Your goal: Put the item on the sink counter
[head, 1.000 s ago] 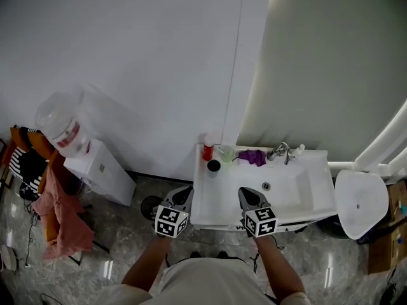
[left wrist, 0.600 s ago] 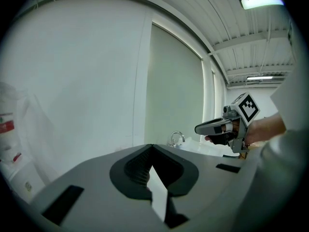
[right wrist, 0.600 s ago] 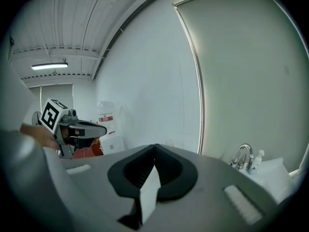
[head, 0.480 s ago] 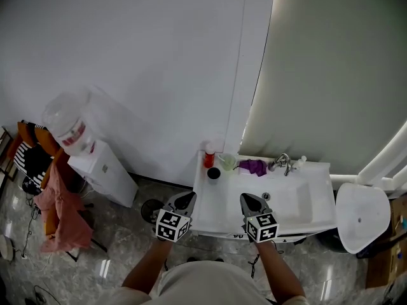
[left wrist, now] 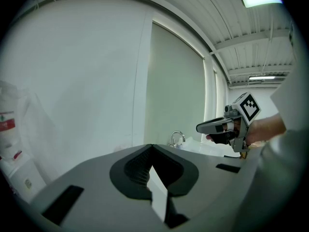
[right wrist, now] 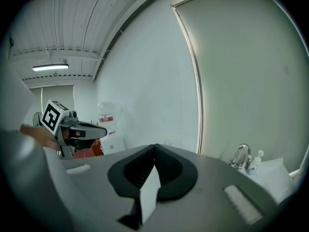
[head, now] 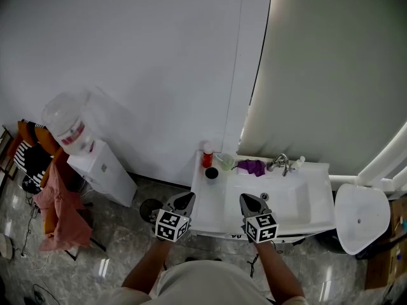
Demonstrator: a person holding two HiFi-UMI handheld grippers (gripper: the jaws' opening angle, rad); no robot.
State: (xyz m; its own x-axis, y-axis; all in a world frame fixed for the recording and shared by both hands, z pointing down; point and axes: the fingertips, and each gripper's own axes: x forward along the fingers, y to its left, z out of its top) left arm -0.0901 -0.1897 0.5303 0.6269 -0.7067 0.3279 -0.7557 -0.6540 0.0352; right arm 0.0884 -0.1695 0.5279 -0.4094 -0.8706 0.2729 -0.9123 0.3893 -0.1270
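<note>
The white sink counter (head: 213, 202) stands against the wall. On its back edge are a red bottle (head: 207, 155), a black cup (head: 212, 173), a pale green cup (head: 226, 161) and a purple cloth (head: 252, 166). My left gripper (head: 185, 198) hovers at the counter's front left corner, and its jaws are shut and empty in the left gripper view (left wrist: 151, 146). My right gripper (head: 248, 199) hangs over the front rim of the basin. It too is shut with nothing in it (right wrist: 155, 146). Each gripper shows in the other's view, the right gripper (left wrist: 202, 127) and the left gripper (right wrist: 102, 128).
A faucet (head: 280, 162) and a small soap bottle (head: 299, 164) stand behind the basin. A white toilet (head: 359, 211) is at the right. At the left stand a water dispenser (head: 95, 164) and a chair with clothes (head: 54, 202).
The head view has shifted slightly, so the sink sits a little lower in the picture. Both grippers stay shut and in nearly the same places before the counter.
</note>
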